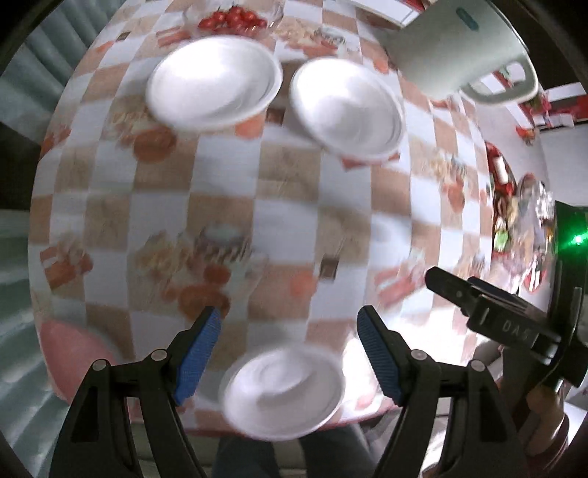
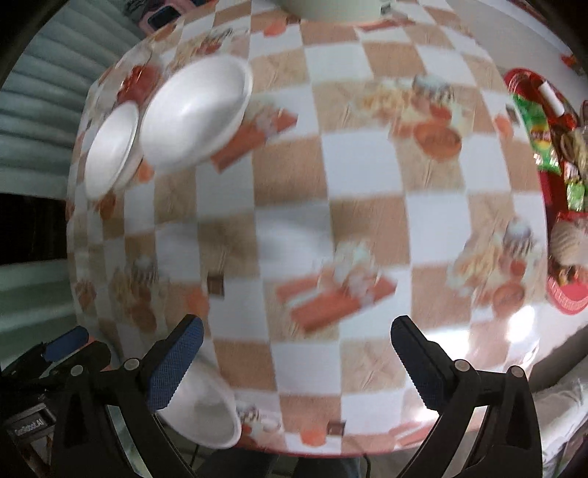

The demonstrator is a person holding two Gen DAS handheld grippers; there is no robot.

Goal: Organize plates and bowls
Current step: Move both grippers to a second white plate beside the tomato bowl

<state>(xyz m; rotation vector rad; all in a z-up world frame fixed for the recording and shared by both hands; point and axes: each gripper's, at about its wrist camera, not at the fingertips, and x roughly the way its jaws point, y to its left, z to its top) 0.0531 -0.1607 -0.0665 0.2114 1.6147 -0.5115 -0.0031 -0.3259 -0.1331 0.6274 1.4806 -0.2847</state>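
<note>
With both my left gripper (image 1: 288, 323) and right gripper (image 2: 297, 332) gaping wide and empty, the small white bowl (image 1: 283, 393) sat at the table's near edge, nearer my left jaws.

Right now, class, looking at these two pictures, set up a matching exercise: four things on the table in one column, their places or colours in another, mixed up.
Things:
1. tomatoes
2. kettle
3. small white bowl
4. tray of snacks

Descriptions:
A. at the near table edge
B. pale, with a handle
C. red, in a clear bowl
D. red rim, at the table's right side

Pairs: 1-C, 2-B, 3-A, 4-D
</note>
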